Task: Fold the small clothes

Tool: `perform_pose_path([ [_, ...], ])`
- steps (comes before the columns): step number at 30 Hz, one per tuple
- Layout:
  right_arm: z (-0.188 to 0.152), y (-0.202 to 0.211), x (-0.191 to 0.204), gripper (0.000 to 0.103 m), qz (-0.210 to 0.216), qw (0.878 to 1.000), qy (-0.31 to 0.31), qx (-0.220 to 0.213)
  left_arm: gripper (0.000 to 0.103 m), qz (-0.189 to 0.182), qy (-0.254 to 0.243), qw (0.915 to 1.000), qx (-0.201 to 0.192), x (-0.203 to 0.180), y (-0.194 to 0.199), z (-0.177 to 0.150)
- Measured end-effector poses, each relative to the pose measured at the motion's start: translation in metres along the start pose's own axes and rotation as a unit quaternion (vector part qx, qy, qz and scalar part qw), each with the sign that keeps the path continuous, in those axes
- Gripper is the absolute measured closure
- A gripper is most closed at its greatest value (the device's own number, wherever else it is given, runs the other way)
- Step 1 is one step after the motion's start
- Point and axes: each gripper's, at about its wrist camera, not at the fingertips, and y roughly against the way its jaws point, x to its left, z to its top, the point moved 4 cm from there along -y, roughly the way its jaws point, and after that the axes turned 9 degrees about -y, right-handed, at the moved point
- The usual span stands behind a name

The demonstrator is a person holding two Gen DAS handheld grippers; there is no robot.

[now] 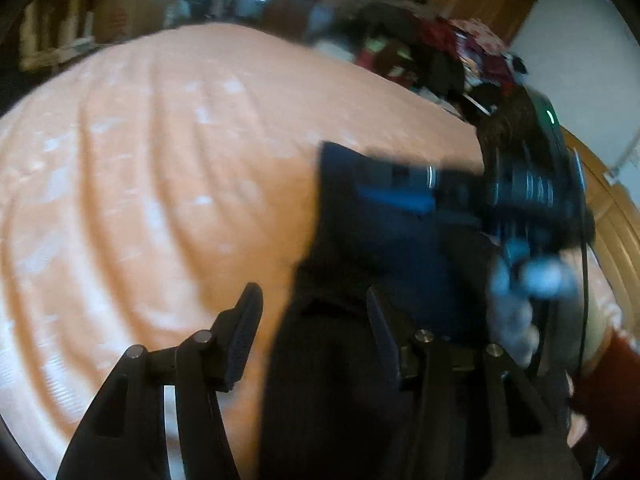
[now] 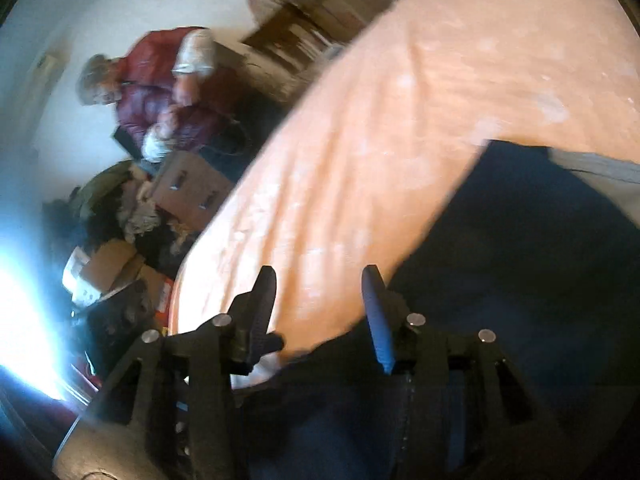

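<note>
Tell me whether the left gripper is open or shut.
Open: the left gripper has its fingers set wide apart, with peach bedspread showing between them.

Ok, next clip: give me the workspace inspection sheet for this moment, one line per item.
Surface: bed under a peach bedspread with pale flecks, wrinkled.
Job's things: dark navy garment lying on the bedspread; fold state unclear from blur.
Clutter: nothing seen on the bedspread besides the garment.
Grippers: left claw open, its right finger over the garment, left finger over bare bedspread; right claw open at the garment's edge, nothing between its fingers. A gloved hand holds the right gripper.
Cables: a thin black cable runs down beside the right gripper.
Surroundings: heap of clothes beyond the bed, cardboard boxes and a red padded jacket on the floor side, wooden furniture behind.
</note>
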Motion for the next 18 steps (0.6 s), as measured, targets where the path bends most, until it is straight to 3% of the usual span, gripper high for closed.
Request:
perform_pose_path([
  [2, 0.007, -0.016, -0.021, 0.06, -0.012, 0.999, -0.019, 0.037, 0.048, 0.006, 0.0, 0.9999, 0.011, -0.002, -0.016, 0.002],
  [4, 0.013, -0.031, -0.041, 0.068, -0.02, 0.997, -0.034, 0.065, 0.047, 0.015, 0.019, 0.9989, 0.041, 0.007, -0.033, -0.007],
  [5, 0.021, -0.037, -0.047, 0.078, -0.022, 0.997, -0.036, 0.068, 0.048, 0.006, 0.032, 0.9987, 0.04, 0.012, -0.035, -0.01],
  [11, 0.066, -0.043, -0.078, 0.103, -0.108, 0.993, -0.046, 0.015, 0.048, -0.008, 0.04, 0.9987, 0.031, 0.012, -0.025, -0.021],
  [13, 0.067, -0.04, -0.079, 0.103, -0.126, 0.991, -0.044, 0.005, 0.048, -0.016, 0.043, 0.9985, 0.028, 0.012, -0.02, -0.024],
  [14, 0.066, -0.036, -0.074, 0.103, -0.143, 0.989, -0.035, -0.007, 0.047, -0.023, 0.047, 0.9983, 0.026, 0.014, -0.018, -0.025],
  [17, 0.053, -0.005, -0.041, 0.065, -0.169, 0.985, 0.007, -0.045, 0.046, -0.022, 0.051, 0.9982, 0.024, 0.014, -0.005, -0.028],
  [18, 0.039, 0.015, -0.022, 0.058, -0.16, 0.985, 0.023, -0.063, 0.045, -0.013, 0.042, 0.9988, 0.022, 0.012, 0.001, -0.029],
])
